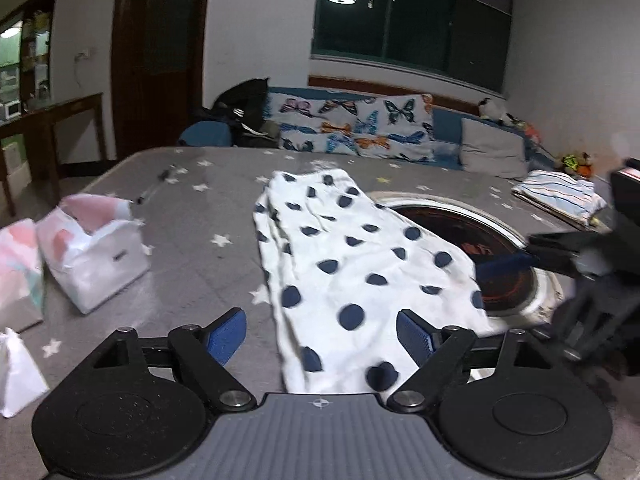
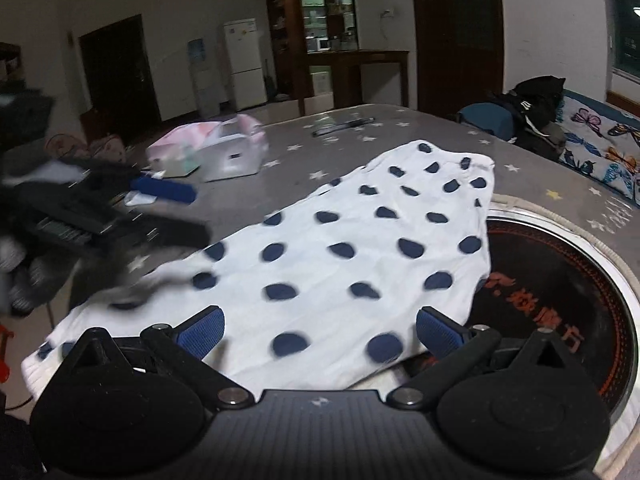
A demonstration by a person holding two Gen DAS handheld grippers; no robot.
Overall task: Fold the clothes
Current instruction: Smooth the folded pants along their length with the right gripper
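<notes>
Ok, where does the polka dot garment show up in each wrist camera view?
Left wrist: polka dot garment lies centre, running from the left gripper up the table.
Right wrist: garment fills the centre, ahead of the right gripper.
Shared landmark: round cooktop beside the garment's right edge.

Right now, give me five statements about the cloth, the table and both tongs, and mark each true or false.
1. The polka-dot garment lies spread on the star-print tablecloth. True.
2. The left tongs are clamped on the garment. False: they stand open, with the cloth lying between the blue pads.
3. The garment partly covers the round cooktop set in the table. True.
4. The right tongs are shut. False: they are open too.
5. The striped folded clothes sit on top of the polka-dot garment. False: they lie apart, near the far right table edge.
</notes>
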